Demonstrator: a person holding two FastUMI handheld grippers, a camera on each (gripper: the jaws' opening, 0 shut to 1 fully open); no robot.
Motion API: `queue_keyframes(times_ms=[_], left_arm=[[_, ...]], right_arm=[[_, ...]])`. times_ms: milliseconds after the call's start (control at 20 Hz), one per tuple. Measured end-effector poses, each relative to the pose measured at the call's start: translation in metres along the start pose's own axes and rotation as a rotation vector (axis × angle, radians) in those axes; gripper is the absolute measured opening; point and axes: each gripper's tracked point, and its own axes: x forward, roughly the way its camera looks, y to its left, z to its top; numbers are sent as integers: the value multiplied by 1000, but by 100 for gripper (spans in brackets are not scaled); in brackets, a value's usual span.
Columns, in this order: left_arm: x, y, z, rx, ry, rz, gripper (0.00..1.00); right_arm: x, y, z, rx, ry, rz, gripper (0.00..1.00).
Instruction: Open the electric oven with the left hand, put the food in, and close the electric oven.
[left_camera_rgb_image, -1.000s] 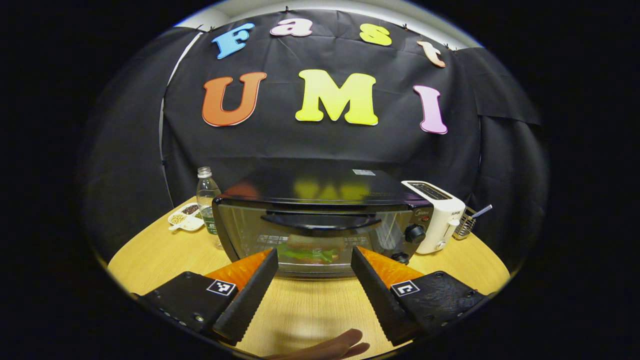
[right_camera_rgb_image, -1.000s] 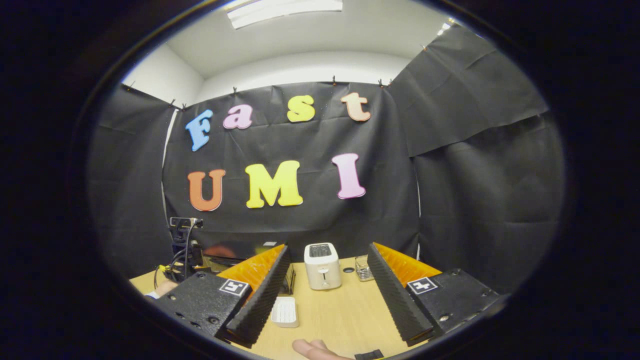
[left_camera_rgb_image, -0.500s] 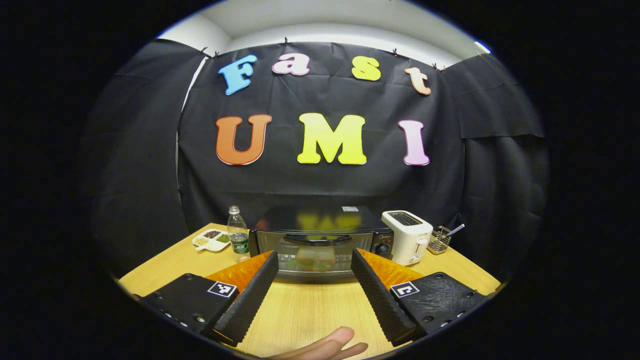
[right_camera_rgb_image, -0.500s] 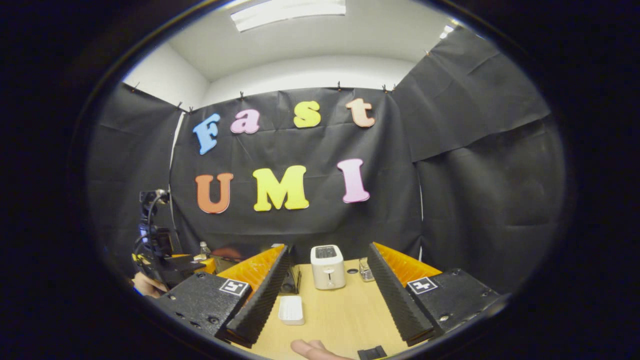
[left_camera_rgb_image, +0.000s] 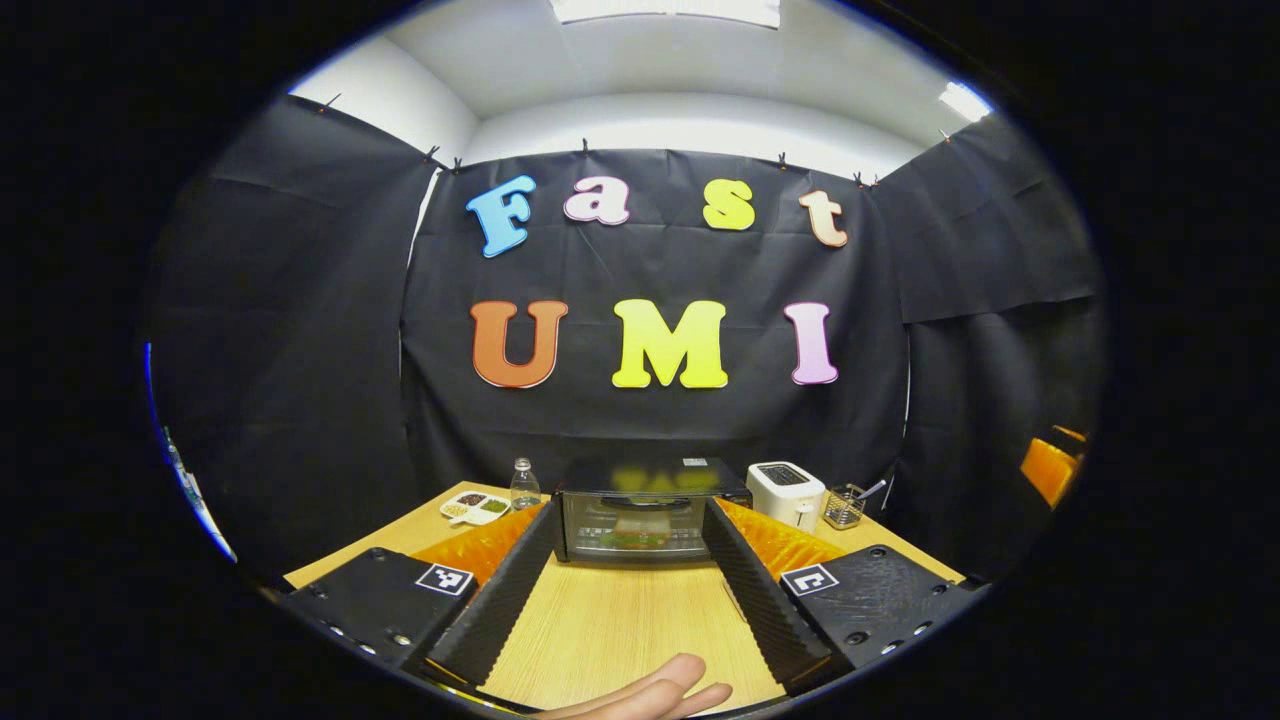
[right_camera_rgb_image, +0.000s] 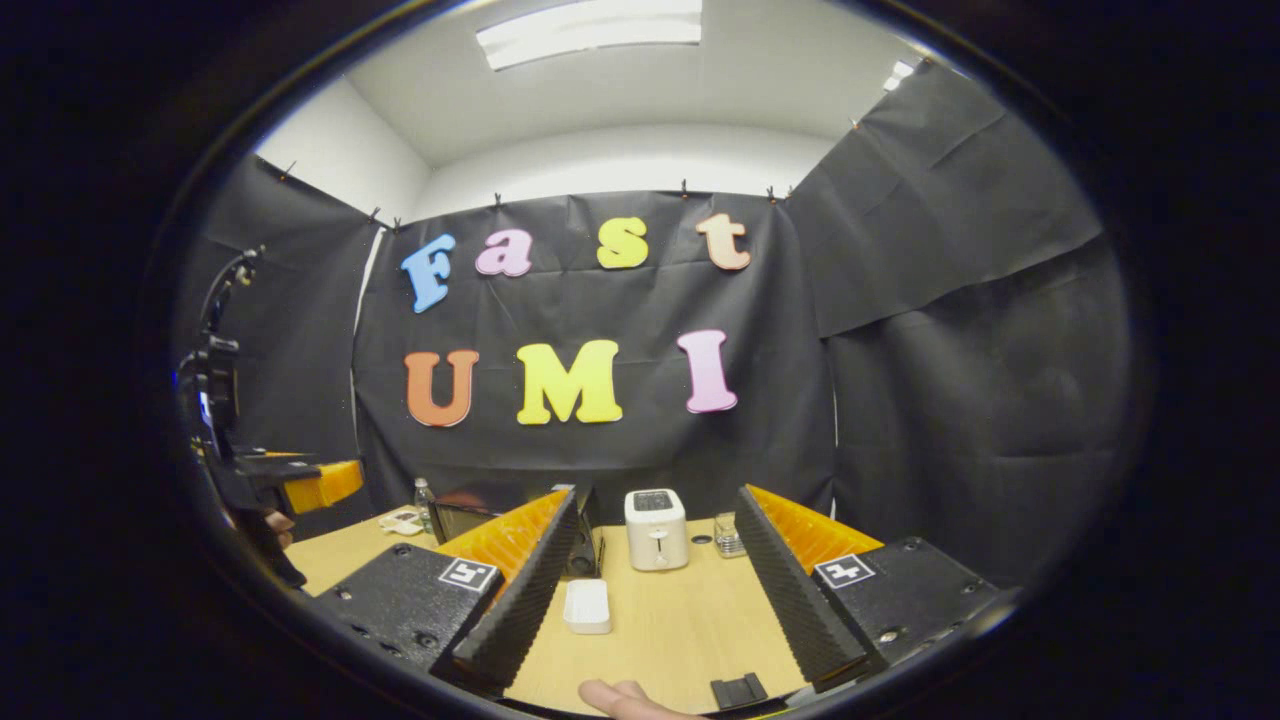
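Wooden counter (left_camera_rgb_image: 620, 620) fills the bottom of the left gripper view. Left tool (left_camera_rgb_image: 625, 590) is wide open, holding nothing. Right tool (right_camera_rgb_image: 650, 590) is too. Past the left tool, at lower middle, the oven (left_camera_rgb_image: 645, 510) sits shut with food (left_camera_rgb_image: 630, 538) inside.

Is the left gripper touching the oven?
Apart. The left gripper view shows bare table between the open left gripper and the closed oven, which sits farther back.
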Motion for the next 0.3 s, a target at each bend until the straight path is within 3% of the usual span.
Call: queue_keyframes(times_ms=[250,300], left_arm=[[-61,-4,4,-36,-64,-11,96],[-67,-2,-2,-45,-69,-1,95]], right_arm=[[-14,2,1,-38,-17,19,89],[-16,1,-2,-40,-15,22,100]])
